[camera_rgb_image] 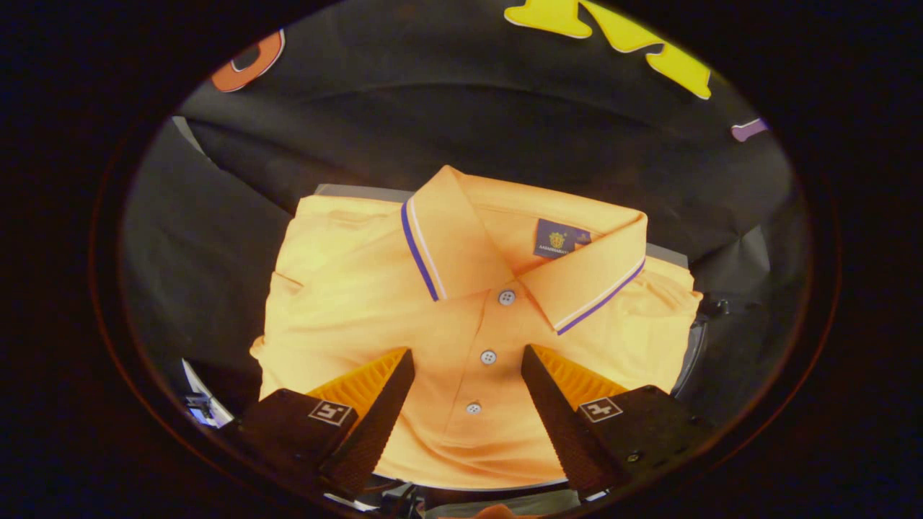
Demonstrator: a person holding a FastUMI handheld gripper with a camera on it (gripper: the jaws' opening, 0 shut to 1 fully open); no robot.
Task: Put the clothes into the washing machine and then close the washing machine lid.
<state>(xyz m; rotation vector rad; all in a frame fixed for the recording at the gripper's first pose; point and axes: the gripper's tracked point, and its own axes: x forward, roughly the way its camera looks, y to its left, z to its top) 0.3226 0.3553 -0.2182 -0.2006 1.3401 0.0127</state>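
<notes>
Orange polo shirt (pixel 404 310) folded, btwn spread hand-held gripper (pixel 467 357) fingers; untouched.

A folded orange polo shirt (pixel 404 303) covers nearly all of the pale surface (pixel 360 192) beneath it, leaving a thin strip behind the collar and a sliver at the right; what that surface belongs to cannot be told. The shirt's lower hem is cut off behind the fingers (pixel 375 404) of the gripper (pixel 467 360), which stand apart over the placket and hide cloth on either side. The print on the neck label (pixel 559 239) is too small to make out. Small objects (pixel 198 407) beyond the left finger are blurred.
</notes>
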